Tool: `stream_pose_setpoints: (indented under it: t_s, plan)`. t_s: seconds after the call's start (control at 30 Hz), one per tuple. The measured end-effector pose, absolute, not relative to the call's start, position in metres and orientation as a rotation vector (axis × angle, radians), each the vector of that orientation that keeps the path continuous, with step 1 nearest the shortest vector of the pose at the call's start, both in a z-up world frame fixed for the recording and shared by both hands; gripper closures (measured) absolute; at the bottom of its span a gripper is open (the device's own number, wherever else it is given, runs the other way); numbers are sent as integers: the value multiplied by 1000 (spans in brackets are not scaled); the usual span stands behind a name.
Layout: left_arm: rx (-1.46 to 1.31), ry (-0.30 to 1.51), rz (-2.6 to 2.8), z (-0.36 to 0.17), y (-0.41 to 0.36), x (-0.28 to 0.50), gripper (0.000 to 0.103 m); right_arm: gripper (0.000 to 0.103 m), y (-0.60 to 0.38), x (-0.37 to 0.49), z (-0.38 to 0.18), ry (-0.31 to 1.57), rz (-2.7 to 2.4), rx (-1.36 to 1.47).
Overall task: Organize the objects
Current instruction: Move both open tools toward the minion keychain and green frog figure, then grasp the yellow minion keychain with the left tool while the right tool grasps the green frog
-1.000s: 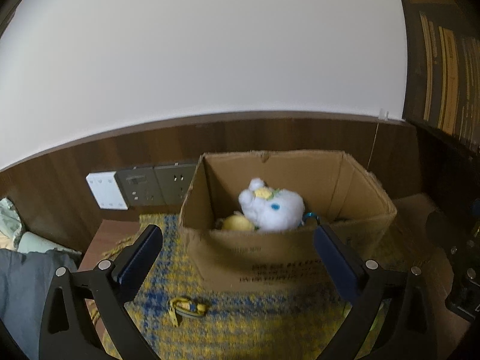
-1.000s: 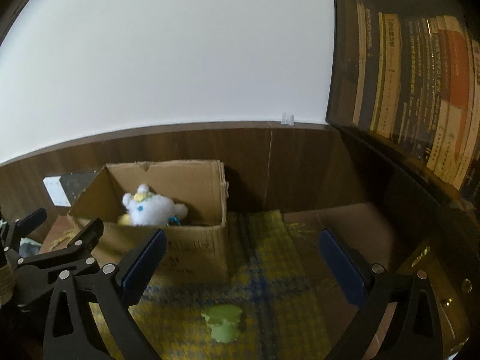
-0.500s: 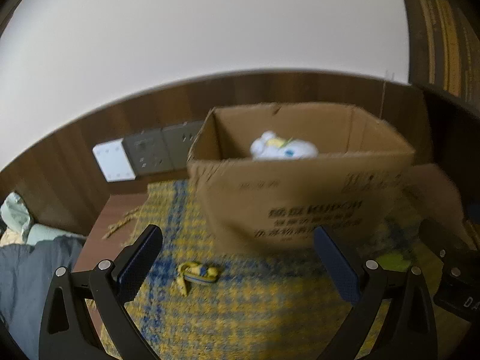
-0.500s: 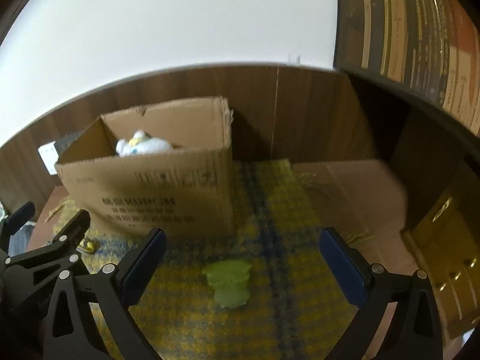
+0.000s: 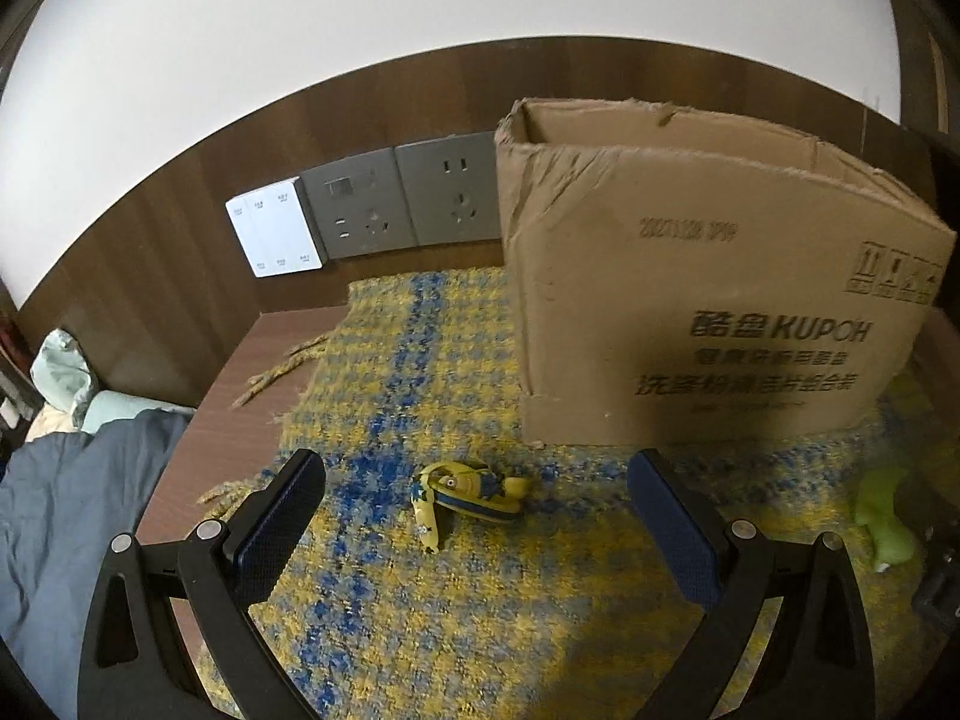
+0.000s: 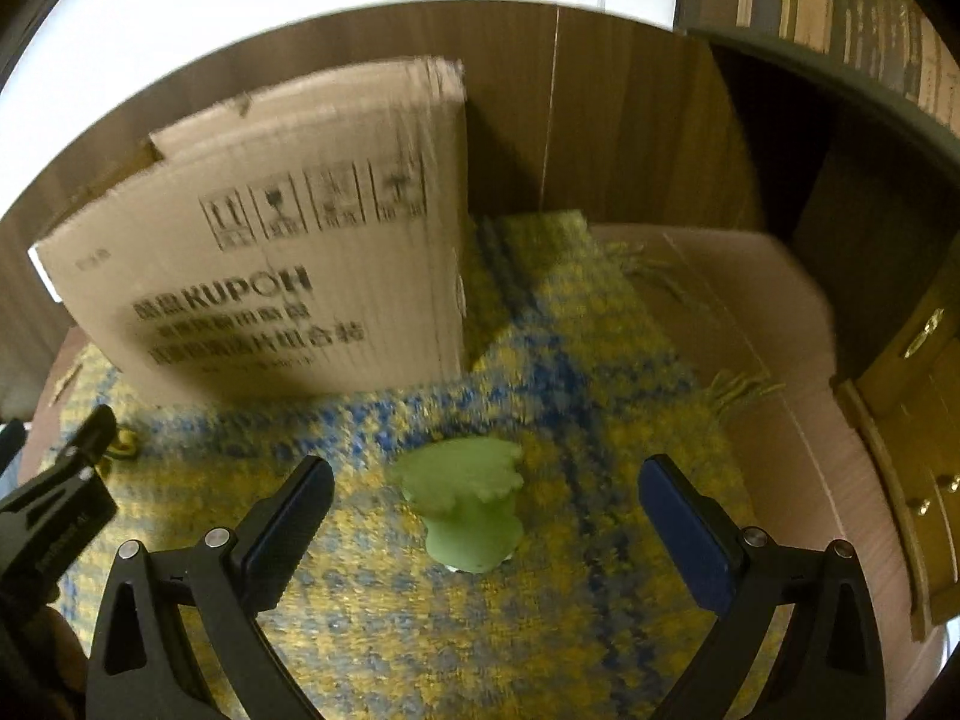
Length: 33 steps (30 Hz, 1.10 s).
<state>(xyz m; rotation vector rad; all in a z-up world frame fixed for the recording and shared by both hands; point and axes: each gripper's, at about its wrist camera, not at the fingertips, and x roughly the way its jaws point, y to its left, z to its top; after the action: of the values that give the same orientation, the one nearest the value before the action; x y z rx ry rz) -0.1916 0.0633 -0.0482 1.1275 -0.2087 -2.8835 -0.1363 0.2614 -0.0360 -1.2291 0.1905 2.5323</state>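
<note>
Both toys lie outside the cardboard box (image 5: 708, 300), the yellow toy (image 5: 465, 489) before the open, empty left gripper (image 5: 474, 531) and the green toy (image 6: 465, 498) before the likewise open right gripper (image 6: 486, 525); both pickups remain.

Two wrist fisheyes, low over the same cloth, both facing the wall.

Left view: looking forward and down between wide-spread fingers, close to the yellow-blue toy (image 5: 465, 489), cardboard box (image 5: 708, 312) ahead right, wall sockets (image 5: 396, 201) behind. Right view: same low, close angle, blurred, centred on the green toy (image 6: 465, 504), box (image 6: 282, 276) ahead left. Shared: box front, plaid cloth (image 5: 420, 600) (image 6: 480, 630), green toy at left view's right edge (image 5: 885, 516).
</note>
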Motion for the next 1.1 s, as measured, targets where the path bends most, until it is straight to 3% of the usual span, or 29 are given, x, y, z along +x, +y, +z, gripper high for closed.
stream_pose_setpoints:
  t_s: [0.67, 0.77, 0.93, 1.0, 1.1]
  plan:
    - [1293, -145, -2793, -88, 52, -222, 0, 2, 268, -156, -66, 273, 2494, -1341]
    - [1318, -125, -2786, -92, 50, -225, 1, 8, 268, -158, -69, 286, 2502, -1357]
    - [1351, -112, -2786, -96, 49, -226, 4, 37, 268, -157, -75, 322, 2507, -1390]
    - [1355, -113, -2790, -96, 50, -226, 14, 49, 269, -156, -74, 329, 2511, -1387]
    - [1383, -108, -2806, -98, 51, -226, 32, 51, 269, -154, -71, 338, 2528, -1371]
